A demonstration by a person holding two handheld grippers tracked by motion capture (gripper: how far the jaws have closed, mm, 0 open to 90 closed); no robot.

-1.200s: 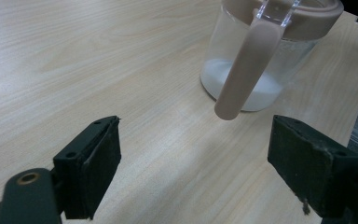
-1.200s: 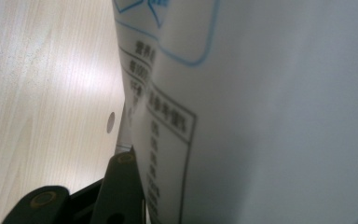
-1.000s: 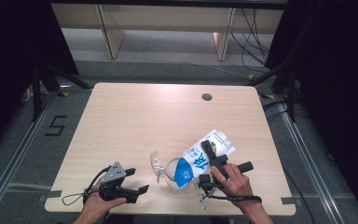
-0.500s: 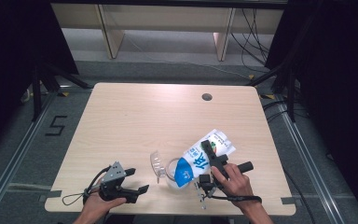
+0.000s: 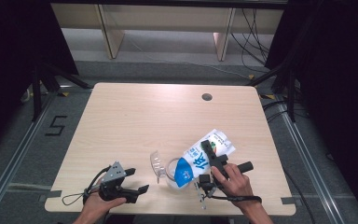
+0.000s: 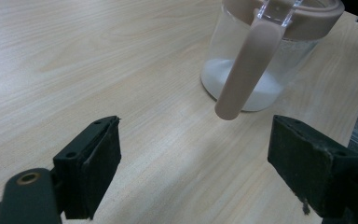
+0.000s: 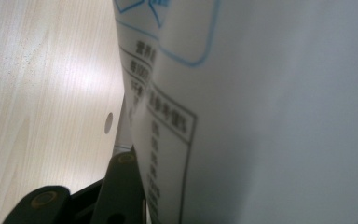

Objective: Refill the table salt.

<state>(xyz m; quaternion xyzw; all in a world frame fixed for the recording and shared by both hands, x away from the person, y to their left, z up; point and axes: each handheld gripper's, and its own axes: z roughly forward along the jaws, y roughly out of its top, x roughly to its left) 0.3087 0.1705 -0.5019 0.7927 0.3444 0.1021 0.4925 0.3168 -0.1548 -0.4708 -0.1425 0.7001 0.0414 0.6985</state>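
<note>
A white and blue carton point(image 5: 204, 157) is tilted with its lower end over a clear pitcher point(image 5: 169, 176) near the table's front edge. My right gripper point(image 5: 210, 151) is shut on the carton; in the right gripper view the carton's printed side point(image 7: 261, 116) presses against one black finger point(image 7: 121, 186) and hides the other. The pitcher point(image 6: 261, 79) has a pinkish rim and handle point(image 6: 244, 74) and a white layer at its bottom. My left gripper point(image 5: 137, 181) rests at the front left, open, with both fingers point(image 6: 93, 163) apart on bare wood short of the pitcher.
The wooden table point(image 5: 168, 112) has a round cable hole point(image 5: 207, 97) at the back right. The pitcher's clear lid flap point(image 5: 155, 163) stands open toward the left. Dark floor, rails and cables surround the table.
</note>
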